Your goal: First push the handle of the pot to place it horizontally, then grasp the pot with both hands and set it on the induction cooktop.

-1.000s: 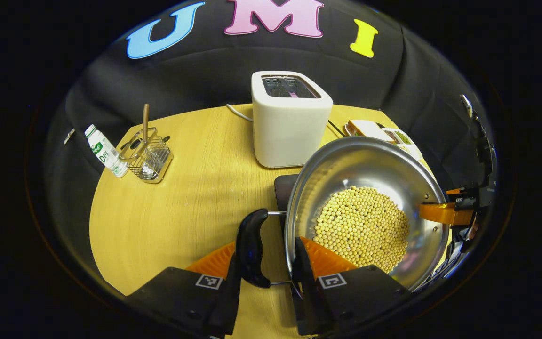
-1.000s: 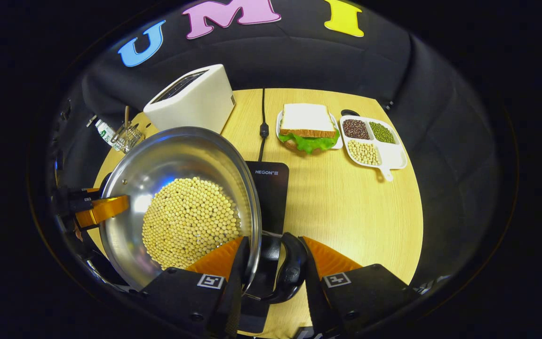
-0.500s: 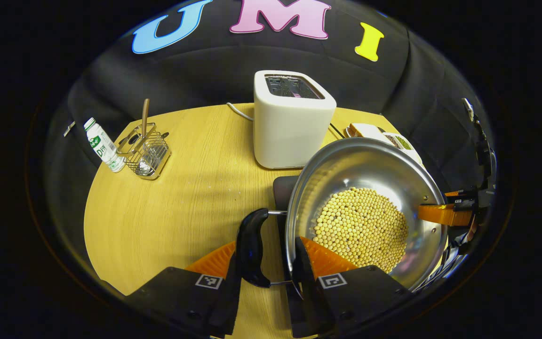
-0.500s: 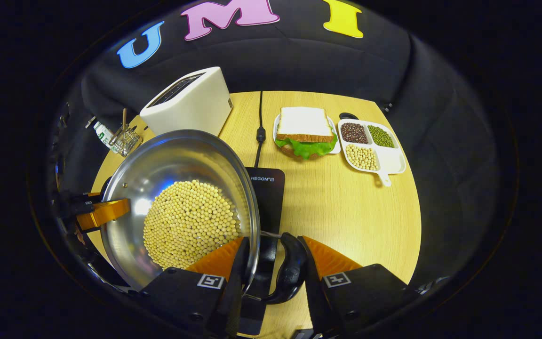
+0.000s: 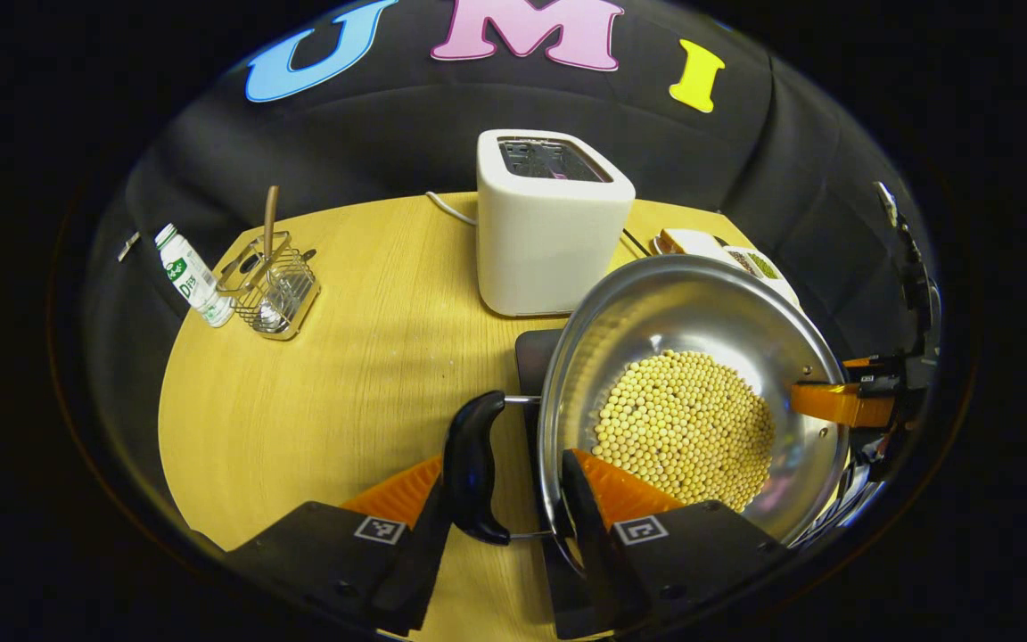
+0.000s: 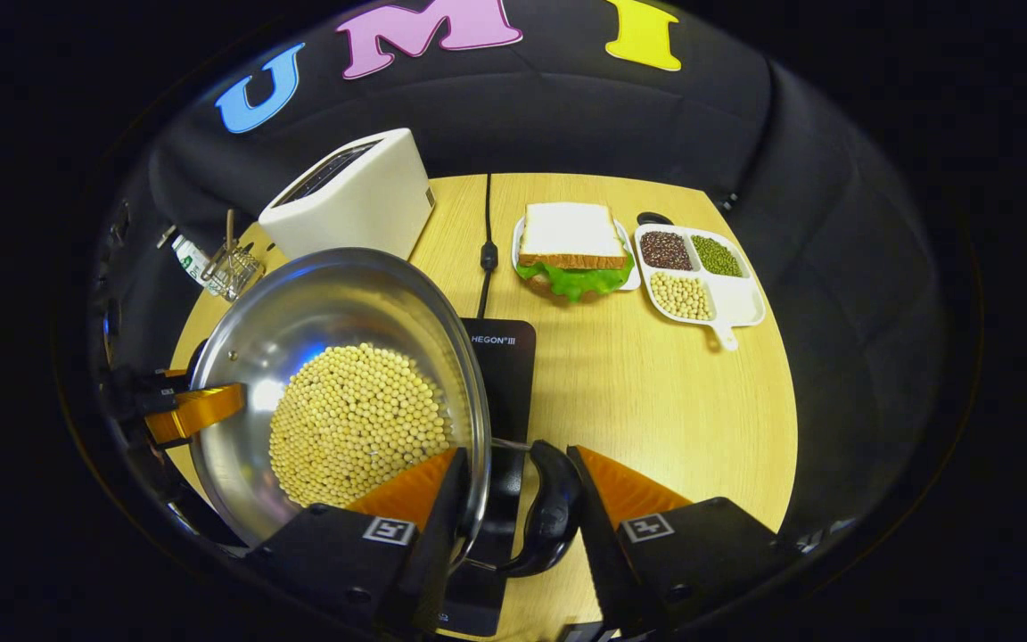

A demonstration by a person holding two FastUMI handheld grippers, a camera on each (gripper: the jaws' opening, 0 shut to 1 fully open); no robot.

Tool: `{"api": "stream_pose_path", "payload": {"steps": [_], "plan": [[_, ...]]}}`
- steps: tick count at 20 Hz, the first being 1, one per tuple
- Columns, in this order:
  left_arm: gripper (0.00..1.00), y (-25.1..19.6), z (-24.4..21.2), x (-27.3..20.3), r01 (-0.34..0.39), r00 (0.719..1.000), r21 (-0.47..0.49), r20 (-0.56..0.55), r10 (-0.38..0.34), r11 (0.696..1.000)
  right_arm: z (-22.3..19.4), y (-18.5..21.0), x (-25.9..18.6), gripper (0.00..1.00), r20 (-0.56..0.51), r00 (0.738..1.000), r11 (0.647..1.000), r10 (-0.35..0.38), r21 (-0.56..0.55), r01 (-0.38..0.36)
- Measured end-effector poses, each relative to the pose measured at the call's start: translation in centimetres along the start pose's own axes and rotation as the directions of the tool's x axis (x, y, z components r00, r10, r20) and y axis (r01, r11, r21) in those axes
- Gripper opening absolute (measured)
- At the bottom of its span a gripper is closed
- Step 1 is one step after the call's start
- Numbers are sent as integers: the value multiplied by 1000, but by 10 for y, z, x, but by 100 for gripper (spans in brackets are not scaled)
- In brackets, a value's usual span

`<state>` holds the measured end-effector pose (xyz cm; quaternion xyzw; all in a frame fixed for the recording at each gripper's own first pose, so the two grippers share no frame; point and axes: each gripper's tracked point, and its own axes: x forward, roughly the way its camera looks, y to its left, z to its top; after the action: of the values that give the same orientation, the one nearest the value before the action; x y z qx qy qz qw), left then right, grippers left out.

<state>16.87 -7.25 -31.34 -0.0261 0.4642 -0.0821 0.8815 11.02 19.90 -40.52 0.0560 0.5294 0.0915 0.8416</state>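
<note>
Overhead, both views look down into the shiny round stainless-steel pot (image 5: 701,357) (image 6: 335,303), its bowl holding a heap of pale yellow beans (image 5: 683,428) (image 6: 353,423) and its wall showing two small rivets. Pot sits over the flat black induction cooktop (image 5: 533,357) (image 6: 505,357), near the front edge of the round light-wood table (image 5: 344,374) (image 6: 656,392); whether its base touches the cooktop cannot be told.

Left gripper (image 5: 505,495): fingers straddle the curved black side handle (image 5: 473,468) and the rim beside it, one outside the handle, the other inside the bowl. They look closed on that handle and rim.

Right gripper (image 6: 513,499): same arrangement at the opposite black loop handle (image 6: 549,517), one finger inside the bowl, one outside the handle, apparently clamped. Each gripper also shows far off in the other's view, at the pot's far rim.

Room around the pot:
- Boxy white toaster (image 5: 549,232) (image 6: 349,201) stands just behind the pot, close to its back rim.
- Black power cord (image 6: 485,250) runs from the cooktop toward the table's back edge.
- Sandwich with lettuce on a small white plate (image 6: 574,254) and white divided dish of three kinds of beans (image 6: 696,272) lie near the back right edge, well apart from the pot.
- Small white bottle with green label (image 5: 191,276) and wire utensil holder (image 5: 273,285) sit at the far left edge.
- Bare wood spreads left of the pot and right of the cooktop.
</note>
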Motion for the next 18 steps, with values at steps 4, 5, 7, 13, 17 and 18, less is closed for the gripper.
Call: {"api": "stream_pose_path", "payload": {"steps": [4,5,7,13,17,18], "plan": [[97,-4,2,-1,10,1000,-1,17,-10,1000,3,-2,2,100,20,1000,1000,-13,1,13],[97,-4,2,-1,5,1000,3,17,-5,1000,4,-2,1,100,23,1000,1000,-15,5,15],[96,0,3,-3,-14,1000,12,17,14,1000,5,-2,-1,100,34,999,1000,-18,10,18],[96,-2,29,-34,-37,989,33,141,32,999,29,-1,-29,100,150,988,999,-25,43,18],[96,-14,59,-78,-31,951,12,307,26,999,59,-4,-74,99,298,954,999,-44,32,36],[96,-15,65,-90,-32,939,9,343,27,999,66,-3,-87,99,335,941,999,-44,29,36]]}}
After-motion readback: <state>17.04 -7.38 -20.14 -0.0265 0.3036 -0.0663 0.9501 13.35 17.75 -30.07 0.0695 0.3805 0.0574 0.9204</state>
